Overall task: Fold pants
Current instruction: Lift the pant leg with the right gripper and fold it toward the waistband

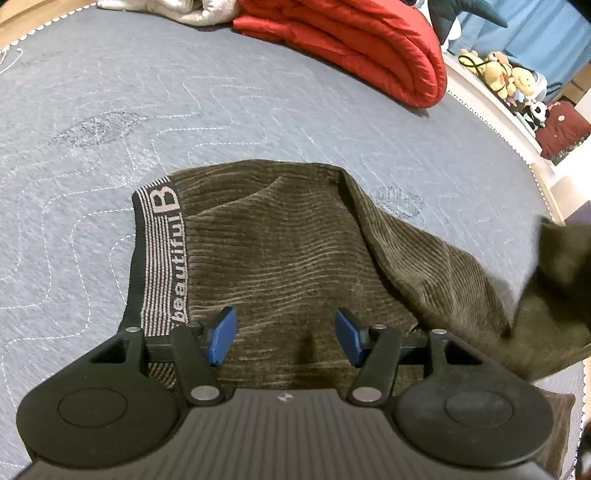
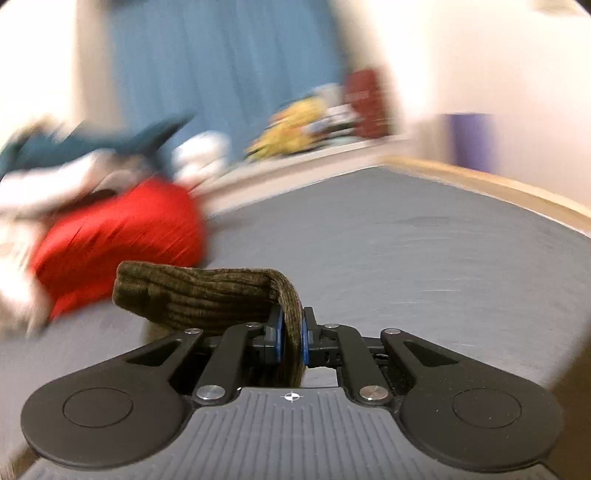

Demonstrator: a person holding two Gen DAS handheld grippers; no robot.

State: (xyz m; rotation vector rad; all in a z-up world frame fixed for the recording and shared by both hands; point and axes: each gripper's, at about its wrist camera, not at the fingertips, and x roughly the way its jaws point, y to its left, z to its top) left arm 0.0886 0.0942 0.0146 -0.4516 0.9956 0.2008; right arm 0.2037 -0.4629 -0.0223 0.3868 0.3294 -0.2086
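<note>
Olive-brown corduroy pants (image 1: 280,240) lie on a grey quilted bed (image 1: 184,103), with a black striped waistband reading "Beautiful" (image 1: 164,258) at the left. My left gripper (image 1: 286,338) is open, its blue pads (image 1: 224,334) hovering just above the upper part of the pants. A leg runs off to the right and rises, blurred, at the frame edge (image 1: 561,266). In the right wrist view my right gripper (image 2: 291,338) is shut on a fold of the pants (image 2: 199,291), held above the bed; the background is motion-blurred.
A folded red quilt (image 1: 369,44) lies at the far side of the bed, also shown in the right wrist view (image 2: 122,236), with pale cloth (image 1: 166,9) beside it. Stuffed toys (image 1: 509,77) sit on a ledge past the bed's right edge. A blue curtain (image 2: 229,66) hangs behind.
</note>
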